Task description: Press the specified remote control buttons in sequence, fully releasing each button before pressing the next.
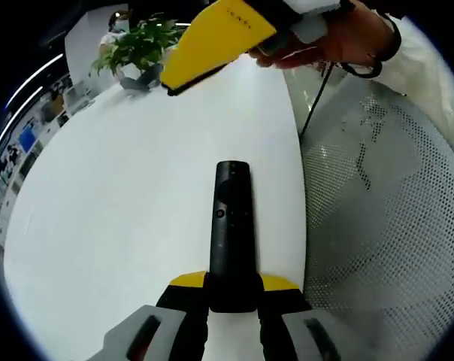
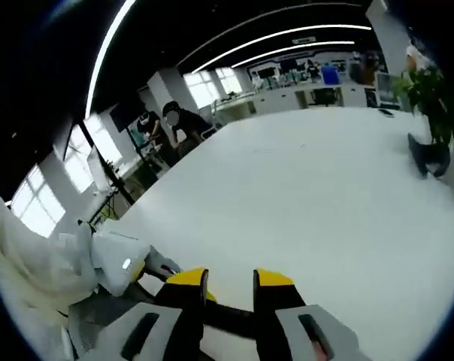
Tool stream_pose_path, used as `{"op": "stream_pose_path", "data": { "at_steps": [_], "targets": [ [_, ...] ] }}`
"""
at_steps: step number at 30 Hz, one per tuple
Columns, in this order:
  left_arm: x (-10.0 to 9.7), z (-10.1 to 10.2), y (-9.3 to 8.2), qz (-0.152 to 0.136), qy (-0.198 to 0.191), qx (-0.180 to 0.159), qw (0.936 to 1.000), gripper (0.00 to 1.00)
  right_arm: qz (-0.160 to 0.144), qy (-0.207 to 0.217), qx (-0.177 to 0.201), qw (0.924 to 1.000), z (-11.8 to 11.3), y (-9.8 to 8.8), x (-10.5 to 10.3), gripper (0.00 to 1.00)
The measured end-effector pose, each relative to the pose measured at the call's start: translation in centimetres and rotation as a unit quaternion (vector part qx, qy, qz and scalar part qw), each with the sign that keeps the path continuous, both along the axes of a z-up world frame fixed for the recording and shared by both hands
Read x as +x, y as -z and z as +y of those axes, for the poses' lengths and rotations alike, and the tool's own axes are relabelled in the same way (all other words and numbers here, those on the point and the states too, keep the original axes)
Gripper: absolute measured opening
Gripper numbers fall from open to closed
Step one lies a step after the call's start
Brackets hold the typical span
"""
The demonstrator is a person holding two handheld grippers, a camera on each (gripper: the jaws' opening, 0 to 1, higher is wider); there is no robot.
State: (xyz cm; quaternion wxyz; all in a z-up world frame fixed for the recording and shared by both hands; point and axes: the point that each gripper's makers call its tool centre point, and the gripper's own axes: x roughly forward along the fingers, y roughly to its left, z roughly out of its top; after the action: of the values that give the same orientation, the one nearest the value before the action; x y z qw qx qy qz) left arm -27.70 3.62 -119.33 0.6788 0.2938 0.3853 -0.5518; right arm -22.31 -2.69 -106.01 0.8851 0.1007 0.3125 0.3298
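A slim black remote (image 1: pixel 232 226) lies along the left gripper view, its near end clamped between the yellow-tipped jaws of my left gripper (image 1: pixel 233 282). It points out over the white table (image 1: pixel 137 188). My right gripper (image 1: pixel 174 83), yellow and held by a hand (image 1: pixel 347 37), hovers above the table well beyond the remote's far end. In the right gripper view, my right gripper (image 2: pixel 231 286) has a narrow gap between its jaws with nothing in it. A dark strip of the remote (image 2: pixel 227 314) shows below it, with the left gripper (image 2: pixel 114 267) at the lower left.
A potted plant (image 1: pixel 137 49) stands at the far end of the table (image 2: pixel 325 188), also seen as the plant (image 2: pixel 430 98) at the right. A white mesh chair (image 1: pixel 385 226) sits beside the table's right edge. People (image 2: pixel 174 128) stand by desks in the background.
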Motion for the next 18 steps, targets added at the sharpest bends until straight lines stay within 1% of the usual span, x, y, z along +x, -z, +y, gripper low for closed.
{"op": "stream_pose_path", "data": {
  "at_steps": [1, 3, 4, 5, 7, 9, 12, 13, 14, 15, 17, 18],
  "targets": [
    [0.1, 0.1, 0.0, -0.004, 0.005, 0.003, 1.0000, 0.23, -0.002, 0.002, -0.001, 1.0000, -0.3, -0.3, 0.0, 0.31],
    [0.3, 0.2, 0.0, -0.008, 0.012, 0.009, 0.9999, 0.23, -0.026, 0.016, 0.013, 0.9994, -0.9, -1.6, 0.4, 0.37],
    [0.5, 0.3, 0.0, -0.009, 0.015, 0.014, 0.9998, 0.23, -0.042, 0.024, 0.020, 0.9986, -1.3, -2.4, 0.6, 0.42],
    [0.7, 0.3, 0.0, -0.010, 0.016, 0.016, 0.9997, 0.23, -0.047, 0.026, 0.020, 0.9984, -1.5, -2.8, 0.6, 0.47],
    [1.1, 0.4, -0.1, -0.011, 0.017, 0.017, 0.9997, 0.23, -0.070, 0.036, 0.016, 0.9968, -2.1, -3.8, 0.9, 0.56],
    [1.7, 0.6, -0.1, -0.012, 0.016, 0.018, 0.9996, 0.23, -0.091, 0.046, 0.012, 0.9947, -2.7, -4.8, 1.1, 0.62],
    [2.5, 0.9, -0.1, -0.014, 0.012, 0.021, 0.9996, 0.23, -0.106, 0.051, 0.015, 0.9929, -3.0, -5.7, 1.1, 0.74],
    [2.8, 0.9, -0.3, -0.013, 0.011, 0.021, 0.9996, 0.23, -0.109, 0.053, 0.016, 0.9925, -3.2, -6.0, 1.1, 0.79],
    [2.9, 0.9, -0.3, -0.011, 0.009, 0.021, 0.9997, 0.23, -0.115, 0.056, 0.014, 0.9917, -3.3, -6.2, 1.1, 0.83],
    [3.0, 0.9, -0.3, -0.008, 0.009, 0.021, 0.9997, 0.23, -0.127, 0.060, 0.006, 0.9901, -3.6, -6.4, 1.3, 0.86],
    [3.4, 0.9, -0.3, -0.009, 0.013, 0.024, 0.9996, 0.23, -0.131, 0.066, -0.008, 0.9892, -4.0, -6.3, 1.3, 0.91],
    [3.5, 0.9, -0.2, -0.009, 0.014, 0.024, 0.9996, 0.23, -0.132, 0.068, -0.009, 0.9889, -4.1, -6.3, 1.3, 0.94]
  ]
}}
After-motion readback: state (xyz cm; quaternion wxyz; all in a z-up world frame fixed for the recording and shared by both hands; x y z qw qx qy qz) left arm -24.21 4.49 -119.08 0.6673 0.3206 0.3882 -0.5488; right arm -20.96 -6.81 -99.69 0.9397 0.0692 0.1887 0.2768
